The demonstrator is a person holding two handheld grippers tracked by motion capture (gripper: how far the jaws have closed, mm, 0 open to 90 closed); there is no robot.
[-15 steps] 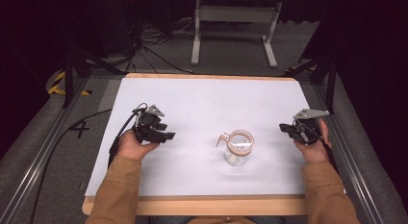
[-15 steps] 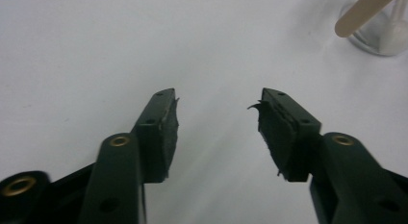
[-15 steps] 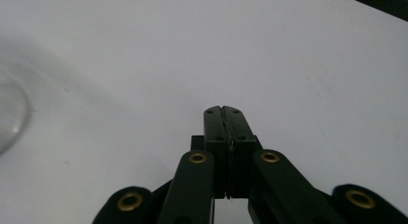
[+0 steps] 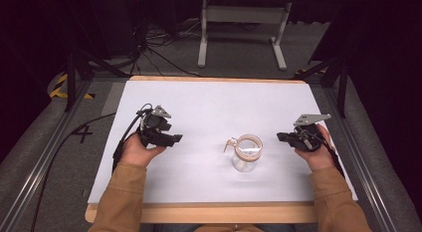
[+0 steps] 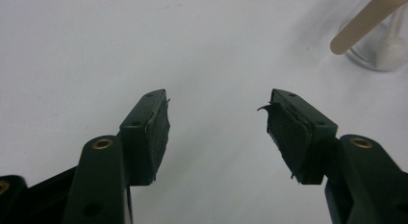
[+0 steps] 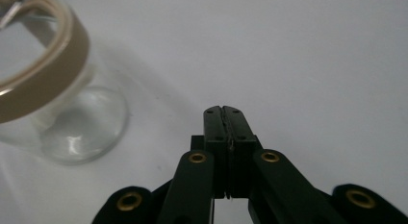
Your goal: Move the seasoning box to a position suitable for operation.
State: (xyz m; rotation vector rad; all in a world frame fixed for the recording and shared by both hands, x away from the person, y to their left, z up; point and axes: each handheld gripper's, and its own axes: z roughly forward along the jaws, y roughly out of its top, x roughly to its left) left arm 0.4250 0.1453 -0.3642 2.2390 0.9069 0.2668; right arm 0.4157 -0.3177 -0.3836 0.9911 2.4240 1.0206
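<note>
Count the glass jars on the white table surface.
1. A single clear glass jar with a tan band at its rim stands near the table's middle, between the left gripper and the right gripper, touching neither.

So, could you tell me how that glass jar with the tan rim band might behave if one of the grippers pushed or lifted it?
The glass jar looks clear and thin-walled, so probably fragile and fairly light. Its smooth glass may slip between flat pads, though the tan band at the rim might offer better grip. It stands upright on a round base, so a low push would likely slide it on the white table; a high push could tip it.
</note>
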